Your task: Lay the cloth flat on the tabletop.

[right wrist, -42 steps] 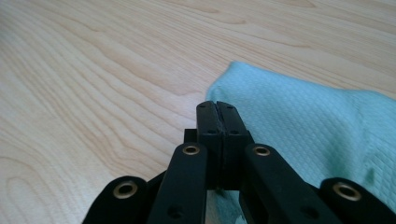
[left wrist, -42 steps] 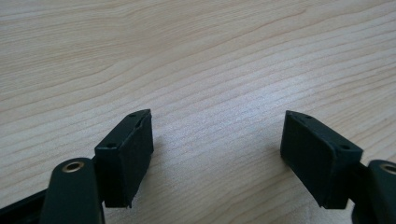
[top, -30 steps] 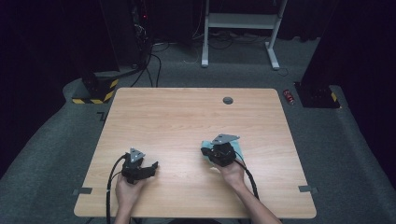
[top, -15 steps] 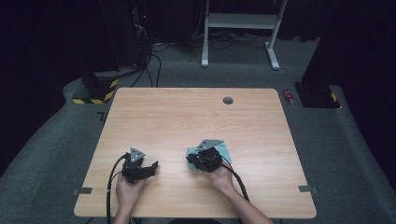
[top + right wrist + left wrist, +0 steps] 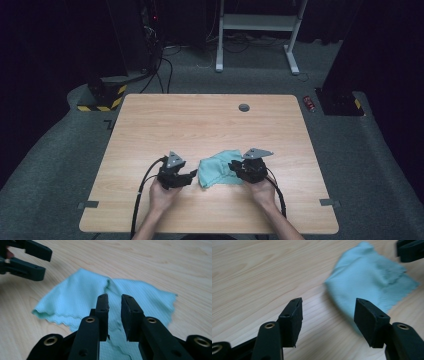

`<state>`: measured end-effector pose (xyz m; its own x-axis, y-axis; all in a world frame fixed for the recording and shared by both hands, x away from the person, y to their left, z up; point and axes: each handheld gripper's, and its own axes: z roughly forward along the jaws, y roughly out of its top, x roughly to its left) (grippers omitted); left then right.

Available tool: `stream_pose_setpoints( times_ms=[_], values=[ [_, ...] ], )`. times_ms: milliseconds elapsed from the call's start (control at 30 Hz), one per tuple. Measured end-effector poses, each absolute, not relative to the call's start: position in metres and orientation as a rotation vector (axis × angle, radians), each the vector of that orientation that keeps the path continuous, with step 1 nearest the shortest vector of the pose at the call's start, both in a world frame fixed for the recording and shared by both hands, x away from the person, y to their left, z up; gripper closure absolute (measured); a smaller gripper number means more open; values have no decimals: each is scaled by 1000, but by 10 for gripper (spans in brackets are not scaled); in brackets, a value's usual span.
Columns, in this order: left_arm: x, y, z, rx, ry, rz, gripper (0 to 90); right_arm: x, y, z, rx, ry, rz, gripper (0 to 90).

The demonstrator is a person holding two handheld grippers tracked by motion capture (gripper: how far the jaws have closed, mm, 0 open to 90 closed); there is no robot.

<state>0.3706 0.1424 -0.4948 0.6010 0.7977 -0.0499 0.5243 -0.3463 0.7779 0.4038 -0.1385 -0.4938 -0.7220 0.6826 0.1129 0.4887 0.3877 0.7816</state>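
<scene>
Near the tabletop's front edge, high view: teal cloth (image 5: 218, 170) is lying rumpled between left gripper (image 5: 186, 178) and right gripper (image 5: 235, 167), both flanking it, likely for spreading. Left gripper view: jaws, just closing, are standing wide with nothing between them, cloth (image 5: 372, 285) ahead. Right gripper view: jaws, also just closing, are hovering narrowly parted over a raised fold of cloth (image 5: 82, 300), gripping nothing.

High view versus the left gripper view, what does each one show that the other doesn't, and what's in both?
The high view alone takes in the whole wooden table, both hands, the left gripper, the round grommet and the dark floor with its cables. The left gripper view alone gives a close look at the left gripper's pads, standing apart over bare wood, with the cloth's near corner ahead of the right-hand pad. Both share the light teal cloth lying rumpled on the table, and the right gripper at its far edge.
</scene>
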Motion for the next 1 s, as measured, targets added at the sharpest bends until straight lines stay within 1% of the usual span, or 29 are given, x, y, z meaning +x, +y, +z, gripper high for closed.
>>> stream_pose_setpoints(
  times_ms=[133,233,400,467,600,633,667,700,733,867,900,933,967,1000],
  values=[
    [373,112,-494,2082,976,437,399,403,-141,-502,1061,2415,1205,740],
    [376,91,-494,2125,940,463,391,406,-140,-507,1084,2418,1208,713],
    [382,69,-499,2169,932,450,387,410,-134,-513,1111,2438,1205,691],
    [385,64,-502,2171,945,455,392,411,-133,-516,1116,2441,1207,701],
    [388,57,-507,2187,975,484,411,411,-130,-517,1100,2451,1202,782],
    [389,56,-508,2192,974,498,426,410,-129,-517,1092,2454,1199,807],
    [390,55,-509,2193,980,509,475,410,-128,-516,1069,2450,1198,848],
    [391,55,-509,2197,987,516,475,410,-128,-516,1069,2450,1198,848],
    [391,54,-509,2195,992,521,502,409,-128,-516,1068,2449,1199,864],
    [393,53,-507,2233,970,560,655,408,-126,-514,1043,2456,1197,890],
    [393,52,-507,2238,964,566,734,407,-126,-514,1040,2454,1199,892],
    [393,51,-506,2243,956,569,734,407,-126,-514,1040,2454,1199,892],
    [393,51,-505,2244,951,564,770,407,-126,-513,1040,2453,1211,893],
    [391,50,-504,2233,944,557,759,407,-127,-513,1040,2453,1217,893]
  ],
)
